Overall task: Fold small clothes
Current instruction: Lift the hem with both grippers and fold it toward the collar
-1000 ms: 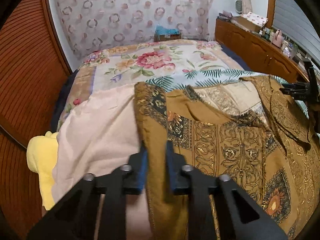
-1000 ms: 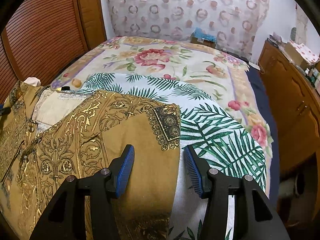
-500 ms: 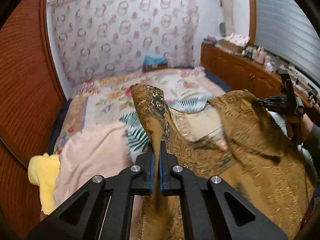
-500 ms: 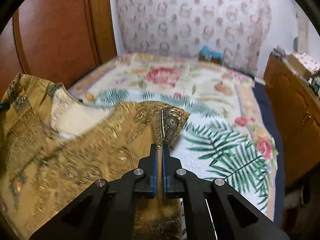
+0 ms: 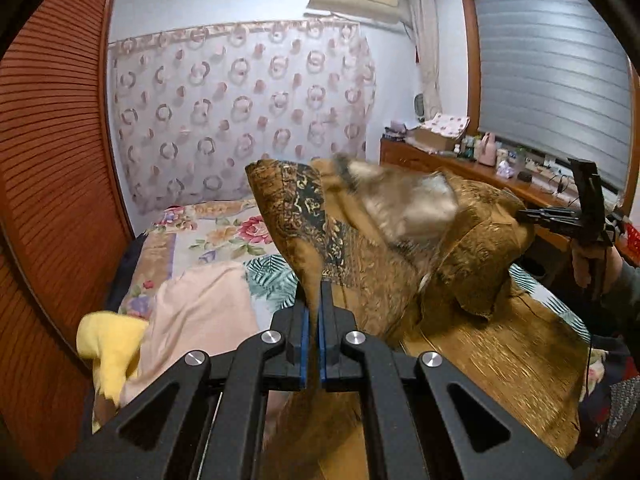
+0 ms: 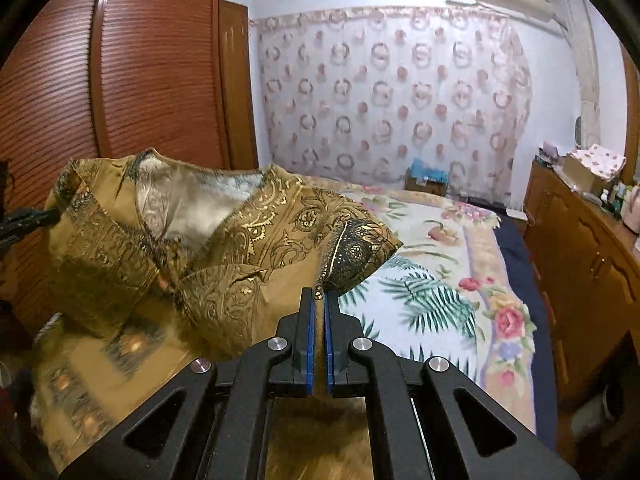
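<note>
A brown and gold patterned top hangs in the air above the bed, held by both sleeves. My left gripper is shut on the left sleeve. My right gripper is shut on the right sleeve. The top also fills the left of the right wrist view, its pale lining and neckline facing me. The right gripper also shows at the far right of the left wrist view. The lower part of the top drapes down, blurred.
The bed has a floral and palm-leaf cover. A pink cloth and a yellow cloth lie at its left edge. A louvred wooden wardrobe stands left, a cluttered wooden dresser right.
Both grippers closed on the sleeves a second ago and have lifted the top off the bed. It has risen higher since half a second ago.
</note>
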{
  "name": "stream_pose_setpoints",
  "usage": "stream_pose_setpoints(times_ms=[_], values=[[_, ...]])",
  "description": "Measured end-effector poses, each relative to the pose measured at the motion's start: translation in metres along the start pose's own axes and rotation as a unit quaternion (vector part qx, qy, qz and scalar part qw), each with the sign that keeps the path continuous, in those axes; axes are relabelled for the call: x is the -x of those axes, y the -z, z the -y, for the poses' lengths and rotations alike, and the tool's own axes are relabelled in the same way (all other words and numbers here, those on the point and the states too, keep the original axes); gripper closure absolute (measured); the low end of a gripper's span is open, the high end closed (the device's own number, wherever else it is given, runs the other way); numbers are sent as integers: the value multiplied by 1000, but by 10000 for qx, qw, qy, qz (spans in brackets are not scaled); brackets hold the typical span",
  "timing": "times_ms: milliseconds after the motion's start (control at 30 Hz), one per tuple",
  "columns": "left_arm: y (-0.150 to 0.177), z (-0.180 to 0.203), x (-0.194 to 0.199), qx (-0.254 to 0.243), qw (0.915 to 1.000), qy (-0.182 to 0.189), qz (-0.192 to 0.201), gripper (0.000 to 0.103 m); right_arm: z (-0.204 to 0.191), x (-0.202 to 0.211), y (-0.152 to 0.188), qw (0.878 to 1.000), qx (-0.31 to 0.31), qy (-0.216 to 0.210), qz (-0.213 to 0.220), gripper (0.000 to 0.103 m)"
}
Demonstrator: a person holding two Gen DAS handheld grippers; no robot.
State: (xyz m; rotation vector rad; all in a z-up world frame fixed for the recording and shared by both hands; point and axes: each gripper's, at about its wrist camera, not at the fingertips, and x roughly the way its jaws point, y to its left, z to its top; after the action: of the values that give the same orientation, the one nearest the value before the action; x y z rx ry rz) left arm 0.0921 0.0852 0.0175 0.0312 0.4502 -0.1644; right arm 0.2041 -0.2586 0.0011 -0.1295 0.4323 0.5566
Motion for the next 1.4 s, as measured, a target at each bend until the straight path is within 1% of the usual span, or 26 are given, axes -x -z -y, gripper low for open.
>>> stream_pose_setpoints(times_ms=[100,167,200,267,300,367,500,567,700,733,800,833,867,967,1033,1067,1133,1167,1200,1267,1300,1333,1367,1400], values=[[28,4,32,46,10000,-31,34,99,-7,38,28,9999,-19,-77,64,100],[54,4,59,176,9998,-111,42,99,-14,66,51,9999,-111,-124,26,99],[61,5,66,244,9997,-85,18,99,-19,80,65,9998,-145,-137,-35,99],[84,6,80,265,9994,-187,-111,99,-29,103,89,9993,-202,-245,-173,100],[97,7,87,337,9990,-212,-181,99,-33,116,102,9988,-247,-267,-327,100],[111,11,88,438,9984,-145,-319,99,-38,126,122,9977,-318,-324,-510,100],[137,17,83,462,9969,-197,-607,99,-47,142,154,9964,-324,-336,-708,99],[143,17,80,558,9959,-150,-689,99,-49,149,161,9964,-311,-297,-727,99],[161,22,82,527,9948,-206,-850,99,-57,156,160,9959,-358,-334,-760,99],[165,23,81,525,9944,-187,-903,99,-57,148,155,9958,-337,-325,-792,99],[176,24,84,488,9940,-155,-968,99,-59,152,162,9954,-283,-297,-861,99],[180,24,84,473,9938,-138,-993,99,-60,145,154,9952,-280,-287,-893,99],[184,24,84,467,9934,-125,-1036,99,-65,144,157,9949,-287,-280,-926,99],[190,21,85,525,9926,-95,-1089,98,-62,139,164,9927,-389,-295,-1104,99],[190,20,88,516,9927,-99,-1087,94,-59,136,167,9911,-467,-295,-1212,99],[187,19,90,488,9931,-114,-1057,88,-57,135,166,9906,-499,-316,-1230,99],[180,19,97,442,9949,-124,-897,82,-58,137,164,9907,-502,-293,-1230,99],[178,18,101,437,9956,-121,-822,78,-58,138,161,9909,-486,-290,-1220,99],[174,18,107,428,9966,-129,-692,69,-58,139,159,9912,-461,-294,-1204,99],[168,16,112,413,9975,-177,-547,59,-60,142,157,9920,-383,-262,-1177,96],[166,14,113,387,9978,-202,-496,59,-60,142,159,9924,-346,-220,-1157,95],[163,13,111,353,9980,-244,-472,56,-61,145,158,9927,-325,-198,-1146,92],[161,10,108,336,9979,-313,-461,45,-61,148,157,9929,-310,-161,-1137,90],[159,9,106,340,9978,-358,-451,39,-61,150,156,9933,-298,-131,-1111,86]])
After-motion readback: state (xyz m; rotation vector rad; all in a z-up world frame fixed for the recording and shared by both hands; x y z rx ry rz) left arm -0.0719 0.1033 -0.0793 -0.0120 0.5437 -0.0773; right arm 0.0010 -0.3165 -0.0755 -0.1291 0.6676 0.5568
